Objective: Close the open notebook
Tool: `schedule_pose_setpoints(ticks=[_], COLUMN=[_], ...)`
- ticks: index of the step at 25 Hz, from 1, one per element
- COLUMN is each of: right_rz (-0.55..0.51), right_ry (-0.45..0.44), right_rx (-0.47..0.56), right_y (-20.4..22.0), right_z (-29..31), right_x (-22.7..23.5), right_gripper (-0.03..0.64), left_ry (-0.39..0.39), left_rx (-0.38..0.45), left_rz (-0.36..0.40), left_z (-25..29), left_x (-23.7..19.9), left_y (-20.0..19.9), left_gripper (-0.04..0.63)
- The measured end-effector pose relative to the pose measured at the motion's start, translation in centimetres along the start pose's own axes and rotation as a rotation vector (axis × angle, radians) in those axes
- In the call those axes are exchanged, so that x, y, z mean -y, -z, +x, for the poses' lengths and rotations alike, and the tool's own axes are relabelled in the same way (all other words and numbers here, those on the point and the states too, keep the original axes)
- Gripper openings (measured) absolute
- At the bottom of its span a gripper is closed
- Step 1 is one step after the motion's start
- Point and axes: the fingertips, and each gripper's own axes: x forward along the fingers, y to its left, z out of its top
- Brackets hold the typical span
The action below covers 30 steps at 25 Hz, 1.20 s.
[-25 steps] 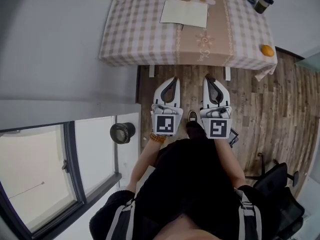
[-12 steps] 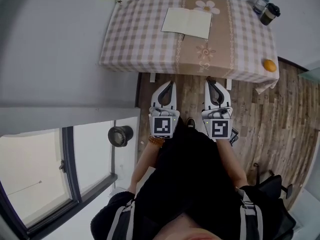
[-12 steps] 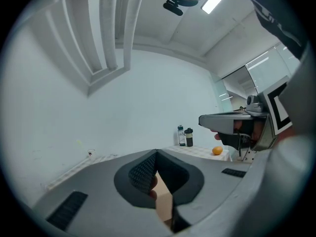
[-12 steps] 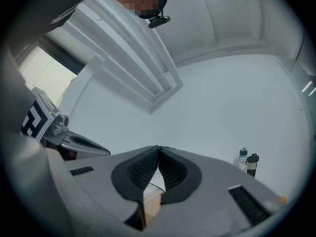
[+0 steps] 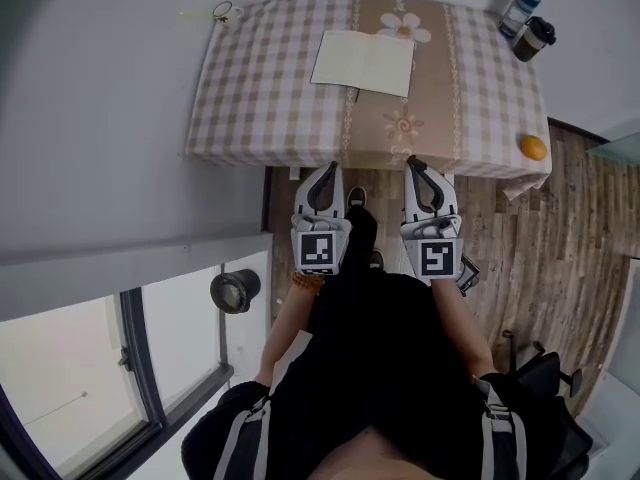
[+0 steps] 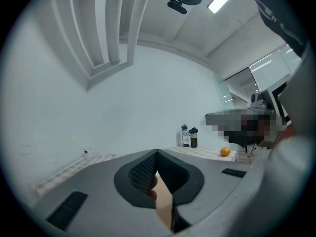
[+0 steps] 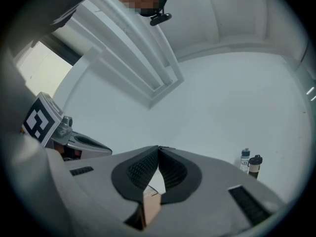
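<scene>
**Approach stage; no part of the task is done yet.** The notebook [image 5: 363, 63] lies open and flat, pages up, on the checked cloth of the table [image 5: 250, 108], toward the far middle. Closing it remains entirely to do. The person stands at the table's near side with both tools held level and side by side over the wooden floor [image 5: 500, 228] — well apart from the notebook. Left gripper [image 5: 329, 168]: jaws pressed together, nothing between the pads. Right gripper [image 5: 413, 164]: likewise closed and empty. Probable remainder — reach over the table, then fold one half of the notebook onto the other.
</scene>
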Motion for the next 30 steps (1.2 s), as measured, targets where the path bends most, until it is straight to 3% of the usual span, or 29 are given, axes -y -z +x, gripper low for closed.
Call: schedule_pose_setpoints(ticks=[9, 20, 25, 30], right_rz=[-0.004, 0.021, 0.039, 0.015], right_ry=[-0.063, -0.126, -0.127, -0.129], right_rx=[-0.074, -0.163, -0.217, -0.252], right_y=[1.9, 4.8, 5.6, 8.3], right_z=[7.6, 16.7, 19.6, 22.9], right_x=[0.5, 1.4, 3.0, 1.2], right_gripper=[0.006, 0.006, 0.006, 0.006], left_ry=[0.031, 0.055, 0.107, 0.206], left_rx=[0.025, -0.008, -0.055, -0.004], left_rz=[-0.010, -0.034, -0.020, -0.065], left_z=[6.3, 13.1, 16.6, 18.2], left_x=[-3.8, -10.5, -10.9, -13.0], left_y=[-1.1, 0.6, 0.5, 2.7], left_gripper=[0.003, 0.003, 0.003, 0.003])
